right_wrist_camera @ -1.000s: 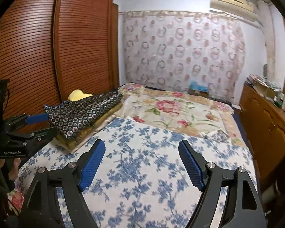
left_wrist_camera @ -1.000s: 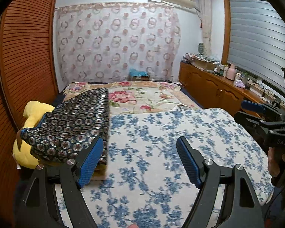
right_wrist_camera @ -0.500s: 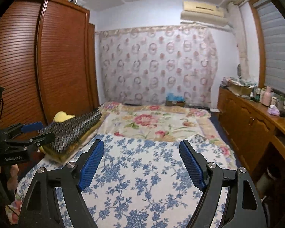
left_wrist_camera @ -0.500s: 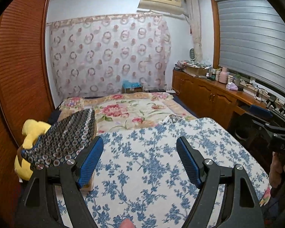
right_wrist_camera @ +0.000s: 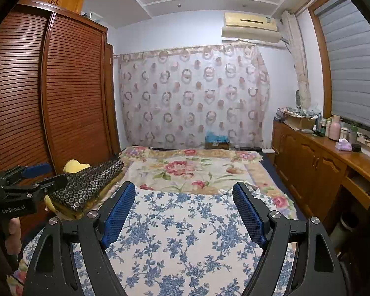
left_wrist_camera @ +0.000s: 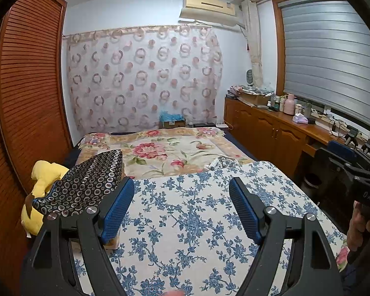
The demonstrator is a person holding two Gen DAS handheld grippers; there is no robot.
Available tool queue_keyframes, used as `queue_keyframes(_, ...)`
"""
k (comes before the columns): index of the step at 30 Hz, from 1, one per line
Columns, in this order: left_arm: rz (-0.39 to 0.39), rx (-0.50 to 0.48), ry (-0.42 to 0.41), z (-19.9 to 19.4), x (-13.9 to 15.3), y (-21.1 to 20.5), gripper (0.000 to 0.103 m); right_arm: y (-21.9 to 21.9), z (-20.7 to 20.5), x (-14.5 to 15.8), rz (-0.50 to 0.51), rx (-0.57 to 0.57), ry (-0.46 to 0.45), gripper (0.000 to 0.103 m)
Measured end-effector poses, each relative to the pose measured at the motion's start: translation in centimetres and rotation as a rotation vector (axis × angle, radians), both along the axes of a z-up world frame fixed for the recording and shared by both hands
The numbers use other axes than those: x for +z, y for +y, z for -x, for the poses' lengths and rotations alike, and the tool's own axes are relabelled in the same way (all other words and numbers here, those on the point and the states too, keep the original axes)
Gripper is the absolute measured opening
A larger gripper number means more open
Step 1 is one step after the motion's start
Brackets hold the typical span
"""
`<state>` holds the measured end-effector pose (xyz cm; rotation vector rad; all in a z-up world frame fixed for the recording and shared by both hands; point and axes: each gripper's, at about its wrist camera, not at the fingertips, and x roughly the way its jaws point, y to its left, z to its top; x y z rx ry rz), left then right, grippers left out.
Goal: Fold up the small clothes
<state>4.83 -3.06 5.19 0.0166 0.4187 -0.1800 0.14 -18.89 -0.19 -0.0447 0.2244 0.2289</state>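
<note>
— What are the two tools doing?

— Both hang above the bed (left_wrist_camera: 190, 224), over the white cloth with blue flowers (right_wrist_camera: 185, 234). The left tool (left_wrist_camera: 181, 209) has its blue pads spread wide with nothing between them. The right tool (right_wrist_camera: 185, 209) is the same: pads well apart, only the flowered cloth showing in the gap.

— And the clothes?

— A folded dark garment with small ring patterns (left_wrist_camera: 86, 185) lies at the left edge of the bed, on top of other folded pieces, just beside the left tool's left pad. Neither tool touches it.

— What sits behind it?

— A yellow soft toy (left_wrist_camera: 44, 175), against the brown slatted wardrobe (right_wrist_camera: 61, 93). Farther up the bed lies a cream quilt with red flowers (left_wrist_camera: 165, 153).

— Can you see the person?

— Only a hand (left_wrist_camera: 360, 227) on the right tool's grip, at the right edge of the left view.

— The rest of the room?

— A curtain with ring prints (right_wrist_camera: 192, 98) on the far wall, and a wooden surface (right_wrist_camera: 333, 148) crowded with bottles under the window.
</note>
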Motion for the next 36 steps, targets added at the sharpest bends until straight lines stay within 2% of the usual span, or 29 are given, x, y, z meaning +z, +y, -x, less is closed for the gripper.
queue_keyframes(8, 0.0, 0.014, -0.001, 0.2, -0.2, 0.3, 0.08, -1.0, -1.1, 0.2, -0.007, 0.003, 0.009, 0.083)
queue_keyframes(36, 0.0, 0.039, -0.005, 0.5, -0.2, 0.8, 0.08, -1.7, -1.4, 0.0, -0.001, 0.019, 0.009, 0.083)
